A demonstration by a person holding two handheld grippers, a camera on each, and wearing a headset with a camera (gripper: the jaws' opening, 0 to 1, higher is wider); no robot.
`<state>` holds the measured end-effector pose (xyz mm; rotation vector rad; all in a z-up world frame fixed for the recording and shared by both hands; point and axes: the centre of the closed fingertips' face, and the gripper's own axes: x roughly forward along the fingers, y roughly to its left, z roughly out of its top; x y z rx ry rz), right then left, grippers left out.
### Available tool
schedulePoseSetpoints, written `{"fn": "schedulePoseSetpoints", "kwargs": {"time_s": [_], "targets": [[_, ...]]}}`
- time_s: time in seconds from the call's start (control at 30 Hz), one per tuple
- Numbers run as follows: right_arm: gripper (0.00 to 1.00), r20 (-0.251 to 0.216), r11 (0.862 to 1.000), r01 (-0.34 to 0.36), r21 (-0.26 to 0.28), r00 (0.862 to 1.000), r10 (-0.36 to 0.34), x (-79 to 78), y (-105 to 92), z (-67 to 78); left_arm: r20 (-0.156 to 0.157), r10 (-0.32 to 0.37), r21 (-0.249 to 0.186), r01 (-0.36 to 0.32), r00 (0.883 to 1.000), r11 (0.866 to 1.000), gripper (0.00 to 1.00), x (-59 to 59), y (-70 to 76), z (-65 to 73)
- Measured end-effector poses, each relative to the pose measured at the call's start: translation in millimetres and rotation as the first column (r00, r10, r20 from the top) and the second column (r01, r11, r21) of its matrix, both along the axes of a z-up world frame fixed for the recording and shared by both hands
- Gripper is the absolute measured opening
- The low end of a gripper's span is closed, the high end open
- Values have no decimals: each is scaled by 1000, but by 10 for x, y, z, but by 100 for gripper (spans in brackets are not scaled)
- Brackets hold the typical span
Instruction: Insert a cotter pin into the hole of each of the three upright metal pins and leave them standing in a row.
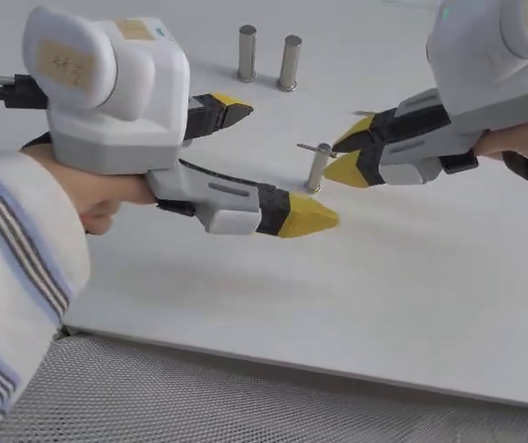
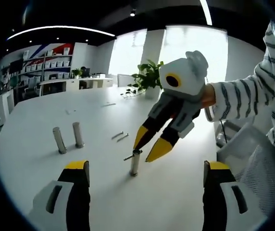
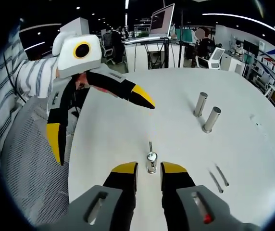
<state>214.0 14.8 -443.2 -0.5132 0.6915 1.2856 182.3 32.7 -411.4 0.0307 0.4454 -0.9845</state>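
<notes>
the right gripper (image 3: pixel 150 169) is seen at the bottom of its own view, its jaws parted only narrowly and nothing gripped. the near metal pin (image 3: pixel 151 162) is stood upright just at the gap between the tips; whether it is touched cannot be told. a cotter pin (image 3: pixel 150 146) is passed through the hole near its top. the left gripper (image 1: pixel 278 164) is held at the left of the head view, its jaws spread wide and empty. a second metal pin (image 1: pixel 246 53) and a third metal pin (image 1: pixel 289 63) are stood side by side at the upper middle, well apart from the first. two loose cotter pins (image 2: pixel 118 135) are laid on the white table (image 1: pixel 384 277).
</notes>
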Motion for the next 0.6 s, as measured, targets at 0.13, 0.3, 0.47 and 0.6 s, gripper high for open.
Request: {"fn": "schedulePoseSetpoints", "kwargs": {"time_s": [0.13,0.3,0.47,0.6], "targets": [[13,1,1000,-6,-12,1000,6,13,25,-30,-35,-7,8,7,999,1000,99,-93,40,-58],[11,-7,1000,-5,-16,1000,5,19,54,-50,-46,-11,14,12,999,1000,99,-192,63,-93],[8,-1,999,-11,-36,1000,11,30,53,-94,-51,-1,9,1,999,1000,99,-231,98,-92],[5,8,999,-17,-43,1000,18,13,35,-112,-55,23,-7,-24,998,1000,99,-220,113,-82]]}}
